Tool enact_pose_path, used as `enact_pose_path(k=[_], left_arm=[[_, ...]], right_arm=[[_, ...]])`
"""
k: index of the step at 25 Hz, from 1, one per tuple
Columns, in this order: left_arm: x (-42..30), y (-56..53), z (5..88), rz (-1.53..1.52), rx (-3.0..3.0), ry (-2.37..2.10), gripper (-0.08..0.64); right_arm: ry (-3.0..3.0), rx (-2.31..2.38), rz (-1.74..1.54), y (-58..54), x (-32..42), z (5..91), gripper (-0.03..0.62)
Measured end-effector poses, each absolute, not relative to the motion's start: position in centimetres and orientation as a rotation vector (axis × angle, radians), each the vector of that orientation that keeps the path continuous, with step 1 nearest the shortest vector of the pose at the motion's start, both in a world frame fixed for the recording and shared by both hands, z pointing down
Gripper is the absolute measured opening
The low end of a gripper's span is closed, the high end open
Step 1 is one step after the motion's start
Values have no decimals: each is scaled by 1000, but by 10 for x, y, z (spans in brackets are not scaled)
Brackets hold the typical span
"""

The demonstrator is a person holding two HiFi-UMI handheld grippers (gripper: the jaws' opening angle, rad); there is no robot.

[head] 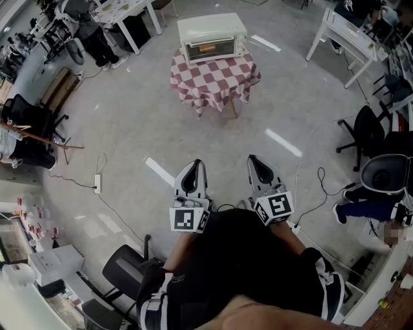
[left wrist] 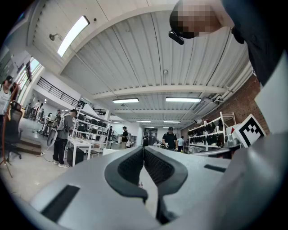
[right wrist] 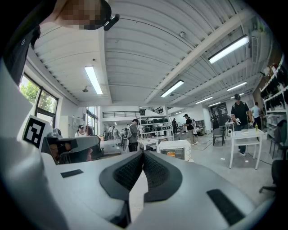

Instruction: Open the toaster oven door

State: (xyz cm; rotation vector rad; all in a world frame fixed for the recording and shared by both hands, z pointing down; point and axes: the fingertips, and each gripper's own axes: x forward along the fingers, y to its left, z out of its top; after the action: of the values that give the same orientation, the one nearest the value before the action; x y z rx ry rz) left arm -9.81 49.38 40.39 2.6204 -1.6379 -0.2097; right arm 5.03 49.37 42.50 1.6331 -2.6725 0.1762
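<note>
A cream toaster oven (head: 211, 37) with its glass door closed stands on a small table under a red-and-white checked cloth (head: 213, 78), far ahead of me. It also shows small in the right gripper view as the toaster oven (right wrist: 174, 149). My left gripper (head: 192, 169) and right gripper (head: 253, 160) are held level close to my body, well short of the table. Both are shut with nothing between the jaws. In the left gripper view the left gripper (left wrist: 144, 149) hides the oven; the right gripper (right wrist: 143, 154) points toward it.
Bare concrete floor lies between me and the table. A power strip and cables (head: 97, 184) trail at the left, office chairs (head: 364, 132) and a white desk (head: 348, 38) stand at the right, white tables (head: 126, 13) at the back left. Several people stand in the distance.
</note>
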Motion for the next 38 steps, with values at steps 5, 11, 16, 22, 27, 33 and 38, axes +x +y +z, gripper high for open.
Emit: enact_pose_path(k=[5, 11, 16, 22, 27, 33, 38], left_arm=[[-94, 493, 404, -214, 2620, -1639, 11], [-82, 494, 404, -202, 2614, -1639, 11], [-71, 492, 404, -204, 2603, -1666, 11], [-44, 501, 408, -186, 2582, -1698, 11], [-19, 506, 414, -171, 2578, -1696, 11], [-9, 490, 422, -158, 2564, -1681, 11], [-8, 449, 430, -179, 2582, -1659, 11]], right_arm=[[-2672, 1624, 167, 493, 53, 424, 26], [-2676, 1622, 185, 495, 64, 422, 26], [-2691, 1627, 189, 494, 79, 422, 26], [-2697, 1583, 191, 502, 107, 434, 27], [-2723, 1560, 169, 500, 129, 436, 27], [-2717, 1538, 196, 482, 133, 447, 27], [-2700, 1523, 170, 445, 126, 455, 28]])
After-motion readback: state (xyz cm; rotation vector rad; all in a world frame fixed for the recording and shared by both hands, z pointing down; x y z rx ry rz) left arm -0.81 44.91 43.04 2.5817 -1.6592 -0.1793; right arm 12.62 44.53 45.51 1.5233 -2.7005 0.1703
